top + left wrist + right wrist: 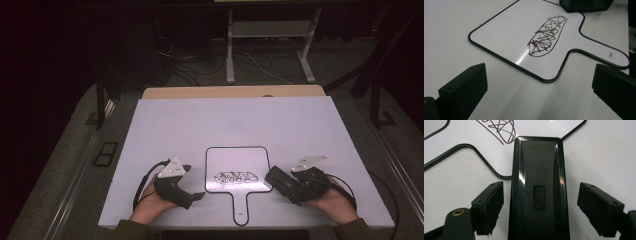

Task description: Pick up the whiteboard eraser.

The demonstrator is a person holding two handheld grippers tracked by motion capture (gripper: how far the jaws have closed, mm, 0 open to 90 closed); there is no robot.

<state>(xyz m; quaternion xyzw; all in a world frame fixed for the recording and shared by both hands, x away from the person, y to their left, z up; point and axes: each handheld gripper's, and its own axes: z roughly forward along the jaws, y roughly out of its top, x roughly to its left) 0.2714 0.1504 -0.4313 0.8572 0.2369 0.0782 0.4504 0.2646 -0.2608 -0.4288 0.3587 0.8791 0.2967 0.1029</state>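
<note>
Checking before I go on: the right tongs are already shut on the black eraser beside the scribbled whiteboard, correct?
Not quite. The right tongs are open: in the right gripper view their jaws stand apart on either side of the black eraser, gaps on both sides. The eraser does lie beside the scribbled whiteboard.

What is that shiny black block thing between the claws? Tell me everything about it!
The black eraser is a long, glossy, plastic-looking block with rounded corners and a small raised logo on top. It lies flat on the white table, its far end overlapping the whiteboard edge. The right gripper straddles it, jaws open, not touching.
</note>
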